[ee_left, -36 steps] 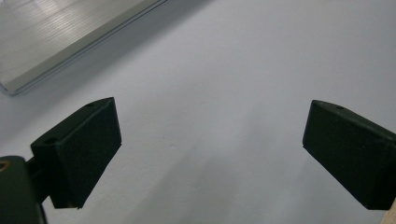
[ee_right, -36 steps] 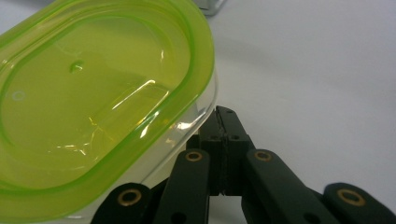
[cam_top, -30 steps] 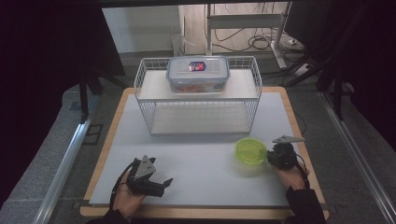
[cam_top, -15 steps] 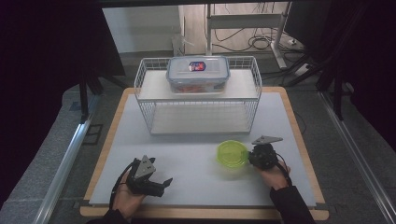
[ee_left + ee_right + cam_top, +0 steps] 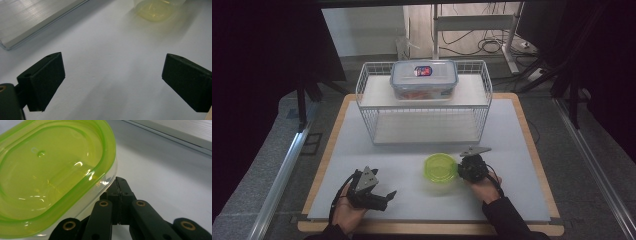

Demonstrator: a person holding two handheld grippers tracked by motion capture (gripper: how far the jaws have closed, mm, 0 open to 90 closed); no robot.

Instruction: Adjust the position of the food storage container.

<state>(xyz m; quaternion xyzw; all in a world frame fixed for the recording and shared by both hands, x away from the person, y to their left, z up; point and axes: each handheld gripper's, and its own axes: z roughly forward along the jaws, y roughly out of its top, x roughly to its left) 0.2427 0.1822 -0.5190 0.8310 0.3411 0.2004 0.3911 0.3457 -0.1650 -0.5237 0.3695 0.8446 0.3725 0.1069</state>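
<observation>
On the white table (image 5: 512, 195), the left gripper (image 5: 388, 196) rests nearest, jaws spread and empty, unmoved. The right gripper (image 5: 460, 171), jaws pressed together, has slid the green-lidded container (image 5: 440, 167) leftward toward mid-table. Beyond stands the wire rack (image 5: 424, 122), bearing a clear box (image 5: 424, 80).

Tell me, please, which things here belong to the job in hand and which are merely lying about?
In the job:
- green-lidded container, against the closed jaws of the right claw
- right claw, pushing at the container's side

Lying about:
- white wire rack
- clear lidded food box on top of the rack
- left claw, open, resting on the table
</observation>
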